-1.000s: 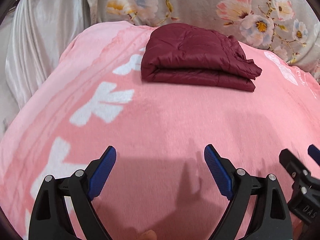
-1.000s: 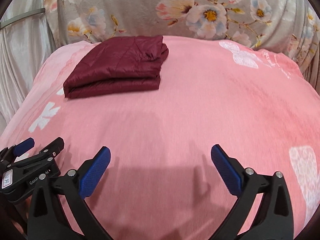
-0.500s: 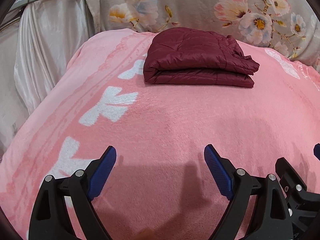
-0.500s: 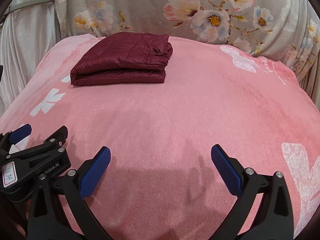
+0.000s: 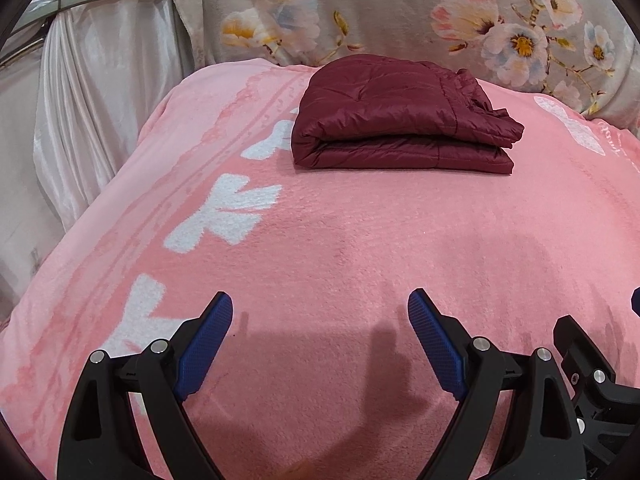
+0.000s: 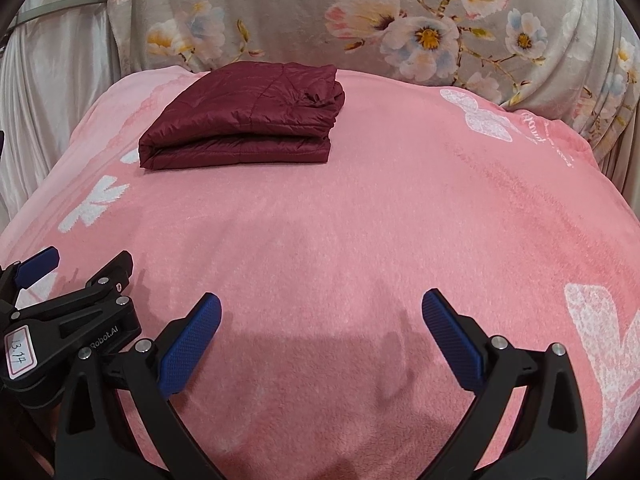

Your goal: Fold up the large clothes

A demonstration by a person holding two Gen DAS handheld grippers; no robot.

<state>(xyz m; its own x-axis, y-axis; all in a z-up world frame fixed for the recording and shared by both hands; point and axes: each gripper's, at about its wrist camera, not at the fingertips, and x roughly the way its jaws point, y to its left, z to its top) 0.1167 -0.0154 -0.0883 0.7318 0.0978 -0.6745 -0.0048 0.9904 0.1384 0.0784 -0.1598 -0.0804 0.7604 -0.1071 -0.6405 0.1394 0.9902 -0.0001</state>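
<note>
A dark red quilted jacket [image 5: 400, 120] lies folded in a flat, neat stack at the far end of the pink blanket [image 5: 340, 240]; the right wrist view has the jacket [image 6: 248, 124] at upper left. My left gripper [image 5: 320, 316] stands open over bare blanket near the front, well short of the jacket, holding nothing. My right gripper [image 6: 320, 316] is open too, beside it and likewise apart from the jacket. In the left wrist view, the right gripper's frame [image 5: 592, 376] shows at lower right.
The pink blanket [image 6: 380, 220] with white bow prints covers a raised, cushioned surface. A grey floral cloth [image 5: 400, 12] hangs behind it. A pale satin curtain [image 5: 80, 100] hangs at the left, where the blanket edge drops off.
Both grippers have drawn back and risen a little, so the folded jacket looks farther away and lower in view. Both stay open; the jacket has not moved.
</note>
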